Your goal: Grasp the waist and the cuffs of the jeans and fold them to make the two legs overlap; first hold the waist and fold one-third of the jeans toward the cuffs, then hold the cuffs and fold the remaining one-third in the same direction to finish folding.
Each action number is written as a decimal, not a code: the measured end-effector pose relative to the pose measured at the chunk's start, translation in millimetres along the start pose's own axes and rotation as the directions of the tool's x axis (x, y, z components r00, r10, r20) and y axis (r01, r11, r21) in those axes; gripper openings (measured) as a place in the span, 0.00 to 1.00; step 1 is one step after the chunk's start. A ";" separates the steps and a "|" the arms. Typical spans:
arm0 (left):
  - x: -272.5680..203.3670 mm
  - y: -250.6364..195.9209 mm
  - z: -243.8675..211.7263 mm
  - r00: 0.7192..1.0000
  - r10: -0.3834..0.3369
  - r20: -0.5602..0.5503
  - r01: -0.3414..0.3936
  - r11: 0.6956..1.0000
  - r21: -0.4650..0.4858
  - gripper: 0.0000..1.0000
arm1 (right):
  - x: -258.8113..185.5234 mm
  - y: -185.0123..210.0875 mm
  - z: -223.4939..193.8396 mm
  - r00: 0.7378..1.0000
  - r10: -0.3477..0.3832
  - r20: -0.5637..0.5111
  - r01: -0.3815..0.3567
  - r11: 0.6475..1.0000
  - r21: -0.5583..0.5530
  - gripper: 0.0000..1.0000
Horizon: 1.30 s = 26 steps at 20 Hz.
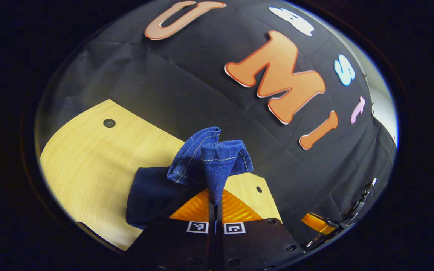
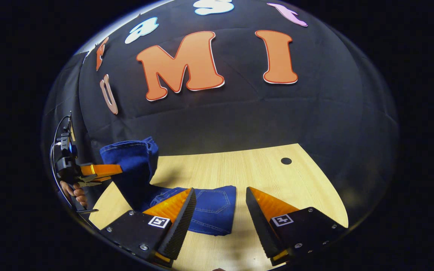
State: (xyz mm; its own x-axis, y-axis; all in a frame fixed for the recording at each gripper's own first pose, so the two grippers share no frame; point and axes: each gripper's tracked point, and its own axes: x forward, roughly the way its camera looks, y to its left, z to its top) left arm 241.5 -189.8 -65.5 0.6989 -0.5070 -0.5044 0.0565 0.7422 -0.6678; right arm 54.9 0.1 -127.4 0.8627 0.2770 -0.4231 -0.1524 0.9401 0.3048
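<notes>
Dark blue denim jeans (image 2: 205,209) lie partly on the pale wooden counter (image 2: 277,177), their cuffs (image 1: 211,158) lifted and pinched between the left gripper (image 1: 215,205) fingers, probably for folding over, while the right gripper (image 2: 220,210) hovers fingers wide above the waist end.

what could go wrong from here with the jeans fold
The left gripper pinches only a bunched bit of the cuffs, so the denim may slip out mid-fold. The right gripper hangs open above the folded jeans, pinning nothing, so the stack on the table may drag or unfold.
</notes>
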 end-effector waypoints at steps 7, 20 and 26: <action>34.8 -42.8 -55.3 0.988 0.096 -0.123 -0.068 0.974 0.215 0.05 | -1.0 -26.6 3.9 1.000 0.011 0.006 -0.011 1.000 0.010 0.84; -43.0 -93.2 20.2 0.981 0.027 0.193 -0.112 0.889 0.444 0.96 | 0.9 -3.0 55.0 0.984 0.013 0.178 0.001 0.997 -0.078 0.96; -115.5 -94.9 78.6 0.872 0.015 0.490 -0.294 0.816 0.498 0.97 | -17.3 38.3 94.6 0.938 0.052 0.341 -0.002 0.989 -0.146 0.96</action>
State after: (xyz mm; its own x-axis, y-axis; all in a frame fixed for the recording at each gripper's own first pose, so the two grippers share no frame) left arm 211.4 -167.2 99.2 0.9592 -0.2163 -0.1819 0.1959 0.9728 -0.1237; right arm 79.7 12.6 -27.7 0.9664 0.2410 -0.0899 -0.2225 0.9585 0.1780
